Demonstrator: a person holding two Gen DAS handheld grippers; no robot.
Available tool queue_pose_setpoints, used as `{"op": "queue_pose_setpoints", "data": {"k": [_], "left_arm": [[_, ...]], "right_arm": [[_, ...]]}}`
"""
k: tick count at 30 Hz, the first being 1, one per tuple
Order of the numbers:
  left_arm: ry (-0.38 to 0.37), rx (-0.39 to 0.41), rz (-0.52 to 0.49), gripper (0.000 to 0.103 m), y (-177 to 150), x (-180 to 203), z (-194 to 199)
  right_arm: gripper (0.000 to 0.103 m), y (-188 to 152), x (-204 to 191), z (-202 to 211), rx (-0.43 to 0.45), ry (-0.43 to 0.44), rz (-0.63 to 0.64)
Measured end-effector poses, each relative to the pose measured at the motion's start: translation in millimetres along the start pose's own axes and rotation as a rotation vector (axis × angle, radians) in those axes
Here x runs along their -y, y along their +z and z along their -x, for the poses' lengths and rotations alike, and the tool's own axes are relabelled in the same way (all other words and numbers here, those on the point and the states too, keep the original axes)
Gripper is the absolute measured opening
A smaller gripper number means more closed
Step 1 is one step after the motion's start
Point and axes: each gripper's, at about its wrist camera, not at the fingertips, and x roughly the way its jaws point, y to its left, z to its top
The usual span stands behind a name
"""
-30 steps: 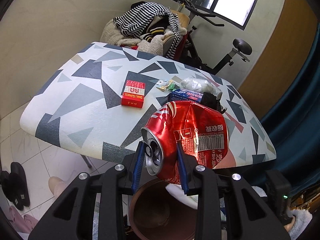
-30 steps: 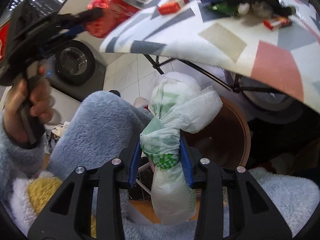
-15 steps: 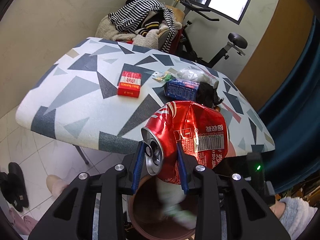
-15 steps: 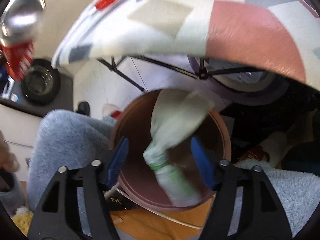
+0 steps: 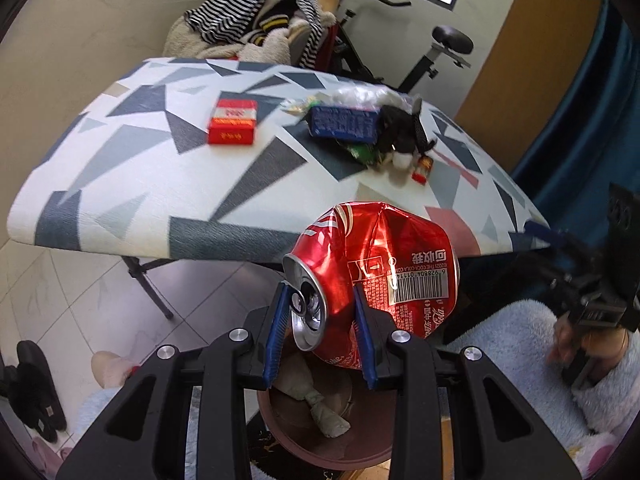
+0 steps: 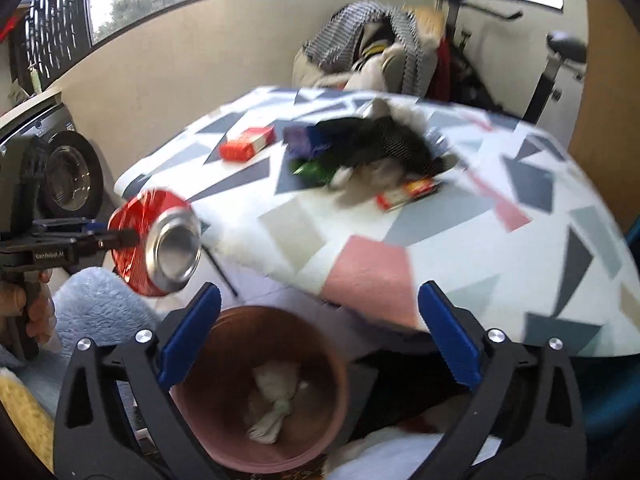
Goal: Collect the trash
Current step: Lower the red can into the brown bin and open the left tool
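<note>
The left gripper (image 5: 320,332) has its jaws clamped on a crushed red soda can (image 5: 376,276), dented and creased, held above the brown bin (image 6: 224,440) beside the desk (image 5: 120,184). The right gripper (image 6: 318,336) is empty, its jaws opening wide. What looks like a knotted pale bag (image 6: 272,404) lies in the bin.

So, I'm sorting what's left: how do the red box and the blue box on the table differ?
The red box lies alone on bare tabletop; the blue box sits in a clutter pile. The red box has a pale band across its top; the blue box is covered in small print. Both lie flat on the patterned table.
</note>
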Motion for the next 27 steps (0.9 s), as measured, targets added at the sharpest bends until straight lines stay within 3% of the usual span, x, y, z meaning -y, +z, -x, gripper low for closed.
{"op": "queue_pose_setpoints", "data": {"k": [10,18,27], "left_arm": [[-0.013,-0.062,-0.117,0.031,-19,24,-37],[0.035,-0.176,-0.103,0.031,-31,21,-65],[0.034,-0.207,-0.109,0.031,-32,22,-73]], "right_arm": [[0.097,-8,11,-12,0.005,-0.063,-0.09],[0.097,-12,27,-12,0.038,-0.045,-0.232],[0.097,-12,27,-14,0.038,-0.04,-0.253]]}}
